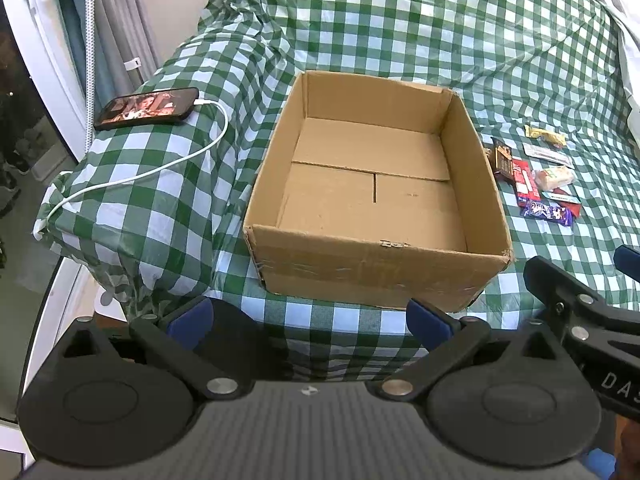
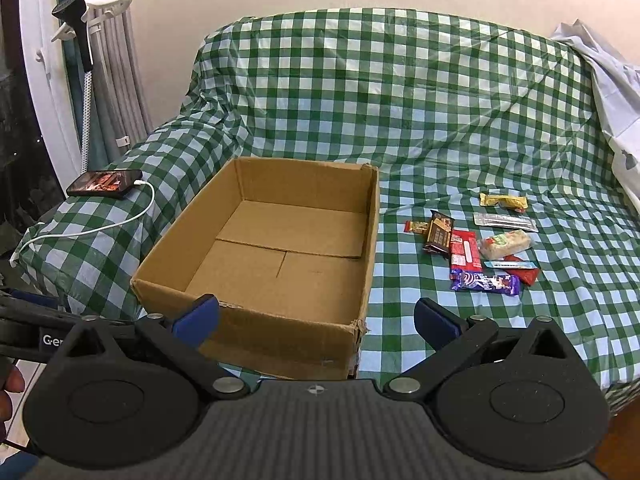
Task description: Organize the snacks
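Nearest the cameras, both tools hang wide apart with nothing between their blue pads: the left hand-held gripper (image 1: pixel 308 316) sits low before the front wall of the cardboard box (image 1: pixel 372 268), and the right hand-held gripper (image 2: pixel 316 316) hovers over that box's near right corner, angled toward the snack side. Nothing is gripped, so this looks like the very start, the reach for a first snack.

Just beyond, the box (image 2: pixel 256 320) stands open and bare inside, flaps flat on its floor. To its right, on the green checked cloth (image 2: pixel 400 320), the snacks lie in a loose cluster, apart from the box: the purple wrapped bar (image 2: pixel 486 282) closest, then the red packet (image 2: pixel 464 254) with the dark brown bar (image 2: pixel 439 236) partly over it, a pale wrapped cake (image 2: pixel 506 243), a silver sachet (image 2: pixel 505 221), and farthest the yellow bar (image 2: pixel 503 201).

My call: the right gripper should swing right, drop over the purple bar across its narrow width, and pinch gently, since the cloth beneath looks soft and wrinkled.

Far left, a phone (image 2: pixel 105 183) charges on its white cable (image 2: pixel 100 228), well clear.
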Available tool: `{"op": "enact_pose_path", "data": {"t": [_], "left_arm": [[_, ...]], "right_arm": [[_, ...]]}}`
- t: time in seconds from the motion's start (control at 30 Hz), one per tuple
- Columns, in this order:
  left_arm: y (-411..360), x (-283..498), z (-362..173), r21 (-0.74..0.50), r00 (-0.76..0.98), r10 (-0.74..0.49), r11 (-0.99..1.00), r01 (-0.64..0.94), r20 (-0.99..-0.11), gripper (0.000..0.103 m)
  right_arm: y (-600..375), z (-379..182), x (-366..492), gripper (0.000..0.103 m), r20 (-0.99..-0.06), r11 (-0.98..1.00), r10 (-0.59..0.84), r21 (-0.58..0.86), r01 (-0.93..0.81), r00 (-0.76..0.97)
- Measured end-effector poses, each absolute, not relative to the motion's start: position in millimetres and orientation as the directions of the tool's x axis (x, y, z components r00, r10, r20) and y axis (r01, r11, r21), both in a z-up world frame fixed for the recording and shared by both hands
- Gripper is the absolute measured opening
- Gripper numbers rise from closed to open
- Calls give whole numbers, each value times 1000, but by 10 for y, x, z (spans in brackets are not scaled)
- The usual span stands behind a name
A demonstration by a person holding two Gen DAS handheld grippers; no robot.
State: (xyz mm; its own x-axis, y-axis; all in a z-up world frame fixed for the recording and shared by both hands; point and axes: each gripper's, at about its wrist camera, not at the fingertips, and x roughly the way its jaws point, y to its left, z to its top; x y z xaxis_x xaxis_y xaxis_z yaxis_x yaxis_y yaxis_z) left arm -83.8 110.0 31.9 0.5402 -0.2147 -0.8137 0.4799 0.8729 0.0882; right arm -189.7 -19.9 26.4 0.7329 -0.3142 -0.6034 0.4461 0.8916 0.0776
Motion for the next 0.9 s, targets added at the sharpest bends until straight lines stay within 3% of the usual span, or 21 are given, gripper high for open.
{"op": "enact_pose_path", "data": {"t": [0.9], "left_arm": [[1053,-837,244,114,516,-193,855,506,-835,103]], "right_arm": [[-248,215,-1943,103,-610,872,-292,148,468,737]]}}
